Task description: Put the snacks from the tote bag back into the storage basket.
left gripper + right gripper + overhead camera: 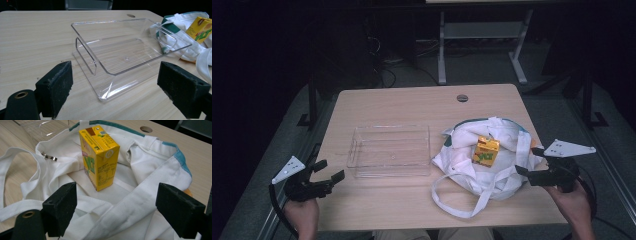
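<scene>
A yellow drink carton [486, 152] [99, 157] [199, 29] stands upright on a crumpled white cloth bag [492, 160] [140, 202] with teal trim at the table's right. A clear plastic tray [390, 150] [125, 53] lies empty at the table's middle. My left gripper [328, 170] [116, 92] hovers open near the front left corner, jaws facing the tray. My right gripper [528, 161] [116, 211] is open at the bag's right edge, jaws facing the carton, a short way from it.
The wooden table [412, 105] has a round cable hole [462, 98] near its back edge. The bag's white strap [452, 200] loops out toward the front edge. A metal clip [49, 157] lies on the bag. Desk legs [442, 50] stand on the floor behind.
</scene>
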The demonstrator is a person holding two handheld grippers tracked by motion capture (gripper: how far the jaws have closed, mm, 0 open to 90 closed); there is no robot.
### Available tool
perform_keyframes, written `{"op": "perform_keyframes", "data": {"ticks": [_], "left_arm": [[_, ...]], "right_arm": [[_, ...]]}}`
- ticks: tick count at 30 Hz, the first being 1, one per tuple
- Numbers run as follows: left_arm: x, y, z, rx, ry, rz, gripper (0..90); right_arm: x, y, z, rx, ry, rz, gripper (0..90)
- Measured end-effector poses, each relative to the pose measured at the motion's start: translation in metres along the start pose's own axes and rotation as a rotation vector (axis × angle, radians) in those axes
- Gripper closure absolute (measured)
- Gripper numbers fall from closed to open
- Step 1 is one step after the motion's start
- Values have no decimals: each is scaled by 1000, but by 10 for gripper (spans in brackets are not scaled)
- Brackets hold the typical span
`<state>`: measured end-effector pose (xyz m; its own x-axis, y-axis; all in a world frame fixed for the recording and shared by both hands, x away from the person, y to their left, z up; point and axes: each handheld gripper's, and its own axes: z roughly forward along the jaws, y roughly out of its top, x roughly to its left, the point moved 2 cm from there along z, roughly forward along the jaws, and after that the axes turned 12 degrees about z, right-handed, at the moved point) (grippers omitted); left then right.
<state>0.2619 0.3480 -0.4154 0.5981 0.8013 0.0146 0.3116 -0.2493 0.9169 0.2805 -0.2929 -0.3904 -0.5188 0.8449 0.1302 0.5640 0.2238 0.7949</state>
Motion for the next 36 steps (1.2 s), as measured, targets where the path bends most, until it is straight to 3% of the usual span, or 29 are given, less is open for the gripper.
{"op": "perform_keyframes", "data": {"ticks": [9, 17, 36], "left_arm": [[0, 0, 0, -3, 1, 0, 125], [0, 0, 0, -5, 0, -4, 125], [1, 0, -1, -12, 2, -23, 125]], "right_arm": [[1, 17, 2, 44, 31, -50, 159], [1, 28, 8, 75, 57, -65, 159], [15, 65, 28, 173, 81, -162, 160]]}}
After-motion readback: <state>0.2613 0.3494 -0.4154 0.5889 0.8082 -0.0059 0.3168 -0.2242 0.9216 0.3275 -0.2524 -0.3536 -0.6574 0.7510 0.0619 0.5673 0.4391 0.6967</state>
